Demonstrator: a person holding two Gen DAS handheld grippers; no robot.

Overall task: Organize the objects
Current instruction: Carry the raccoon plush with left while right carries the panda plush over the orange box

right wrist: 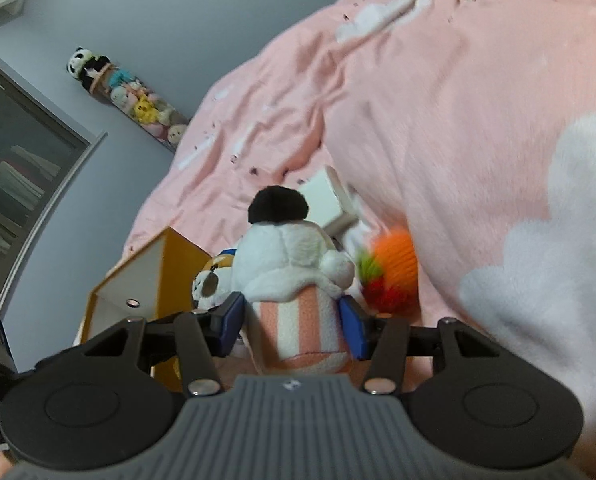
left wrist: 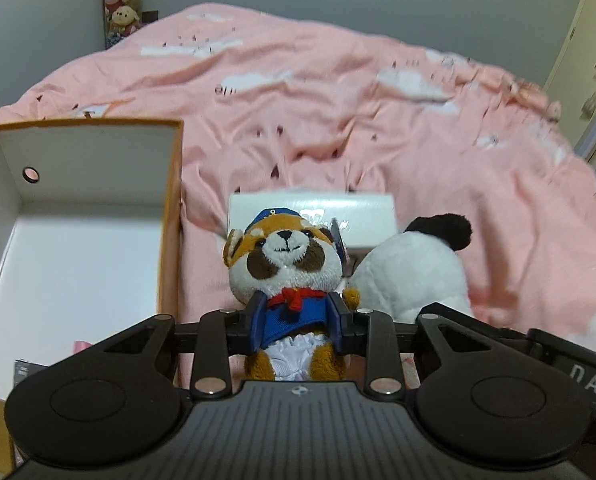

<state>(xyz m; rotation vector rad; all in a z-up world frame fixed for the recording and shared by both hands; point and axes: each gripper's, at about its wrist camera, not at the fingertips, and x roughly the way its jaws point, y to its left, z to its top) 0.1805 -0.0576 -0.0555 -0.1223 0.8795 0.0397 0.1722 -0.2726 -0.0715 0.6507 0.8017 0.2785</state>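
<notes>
My left gripper (left wrist: 298, 322) is shut on a small raccoon plush (left wrist: 285, 260) with a blue cap, blue vest and red scarf, held just right of an open orange box (left wrist: 169, 216) with a white inside. My right gripper (right wrist: 293, 320) is shut on a white plush with a black ear and pink-striped body (right wrist: 293, 280); it also shows in the left wrist view (left wrist: 414, 272). The raccoon plush (right wrist: 211, 280) and the orange box (right wrist: 177, 264) show left of it in the right wrist view.
All lies on a bed with a pink cloud-print cover (left wrist: 338, 100). A white carton (left wrist: 318, 208) lies behind the plushes. An orange, green and red knitted toy (right wrist: 390, 272) lies right of the white plush. A column of plush toys (left wrist: 121, 0) hangs on the far wall.
</notes>
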